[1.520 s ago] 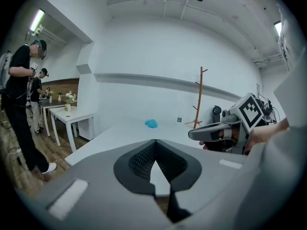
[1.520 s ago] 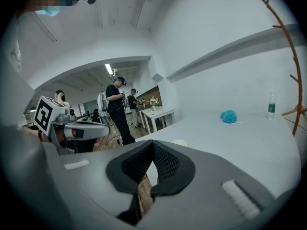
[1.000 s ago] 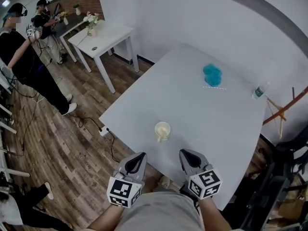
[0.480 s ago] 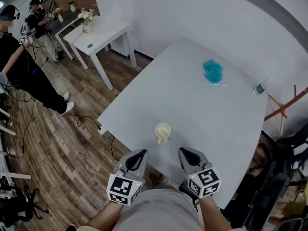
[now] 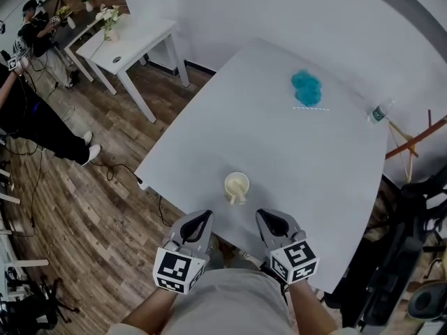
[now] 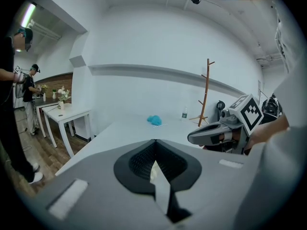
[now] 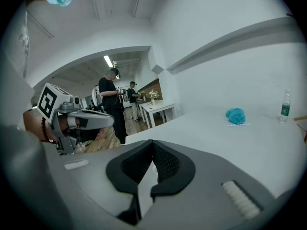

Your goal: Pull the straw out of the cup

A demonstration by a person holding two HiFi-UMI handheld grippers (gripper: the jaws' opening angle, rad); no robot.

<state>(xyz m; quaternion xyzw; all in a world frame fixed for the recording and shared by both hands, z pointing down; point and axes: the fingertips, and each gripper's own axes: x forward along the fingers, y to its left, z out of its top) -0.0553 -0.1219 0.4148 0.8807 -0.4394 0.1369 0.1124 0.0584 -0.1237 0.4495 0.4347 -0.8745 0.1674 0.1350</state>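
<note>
A cream cup point(image 5: 237, 186) stands on the white table point(image 5: 279, 152) near its front edge. I see no straw standing in it. A thin striped straw point(image 5: 311, 108) lies flat on the far side of the table, beside a crumpled blue cloth point(image 5: 306, 88). My left gripper point(image 5: 202, 219) and right gripper point(image 5: 265, 217) hover side by side at the front edge, just short of the cup, on either side of it. Both are shut with nothing held. In the left gripper view its jaw tips point(image 6: 154, 141) meet; the right gripper view shows the same point(image 7: 152, 142).
A small plastic bottle point(image 5: 378, 114) stands at the table's far right corner. A wooden coat stand point(image 5: 412, 149) rises beyond that edge. A smaller white table with flowers point(image 5: 122, 44) and people point(image 5: 31, 110) are on the wooden floor to the left.
Both grippers have edged forward and now sit a little closer to the cup. The head view has swung, so the people at the left have slid toward the frame's edge.
</note>
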